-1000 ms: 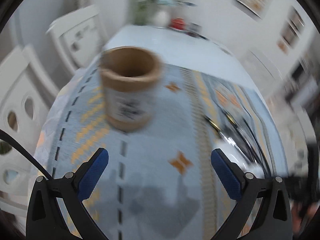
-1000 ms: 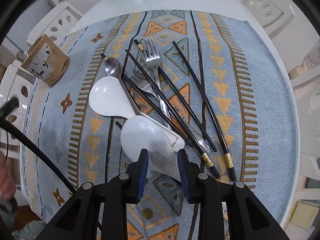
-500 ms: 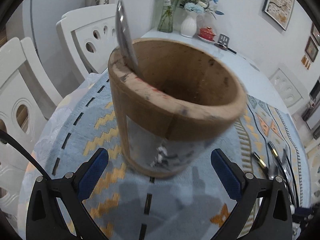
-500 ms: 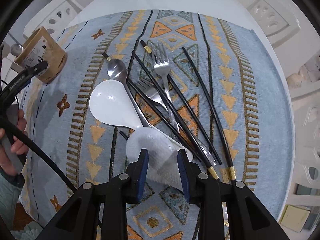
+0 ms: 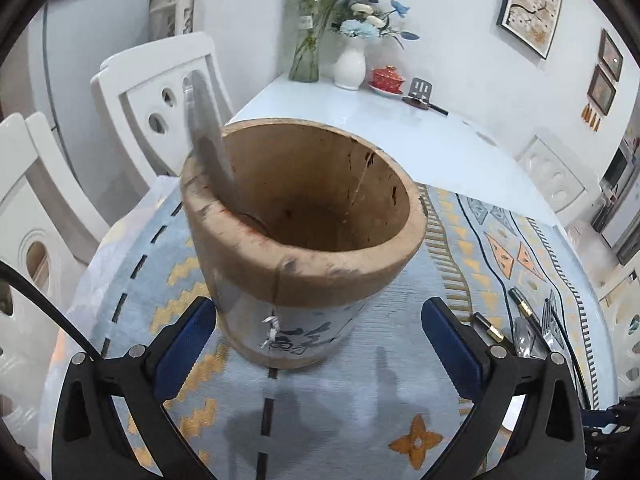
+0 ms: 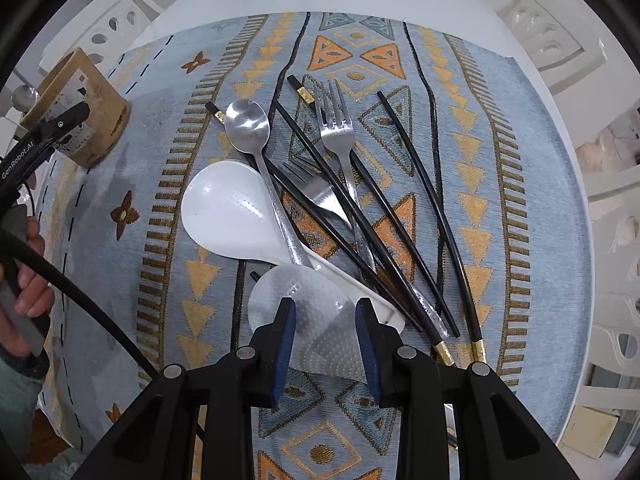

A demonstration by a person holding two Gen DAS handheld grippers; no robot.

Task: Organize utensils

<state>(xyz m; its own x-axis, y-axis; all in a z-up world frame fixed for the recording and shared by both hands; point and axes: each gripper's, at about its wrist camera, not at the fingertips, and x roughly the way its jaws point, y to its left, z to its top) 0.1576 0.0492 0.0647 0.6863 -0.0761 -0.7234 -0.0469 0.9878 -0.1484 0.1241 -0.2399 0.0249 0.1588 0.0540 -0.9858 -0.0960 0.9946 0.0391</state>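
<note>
A wooden utensil holder (image 5: 304, 240) stands upright on the patterned cloth, with a metal utensil (image 5: 204, 136) leaning in it at the left. My left gripper (image 5: 318, 338) is open, its blue pads on either side of the holder's base; the right pad stands clear of it. In the right wrist view my right gripper (image 6: 326, 320) points down, shut on a frosted white rice paddle (image 6: 312, 300). The paddle's head hangs over the handle of a white spoon (image 6: 224, 212). Beyond lie a metal spoon (image 6: 248, 128), two forks (image 6: 336, 120) and several black chopsticks (image 6: 424, 184), crossing one another.
White chairs (image 5: 160, 92) stand close around the table. Vases and a red pot (image 5: 386, 78) sit at its far end. A person's hand (image 6: 24, 296) holds the left gripper's handle, from which a black cable (image 6: 80, 296) trails. The holder (image 6: 80, 112) stands left of the utensil pile.
My left gripper has closed in on the holder, which went from small and far to filling the gap between the fingers. The right gripper, still holding the paddle, has shifted only slightly.
</note>
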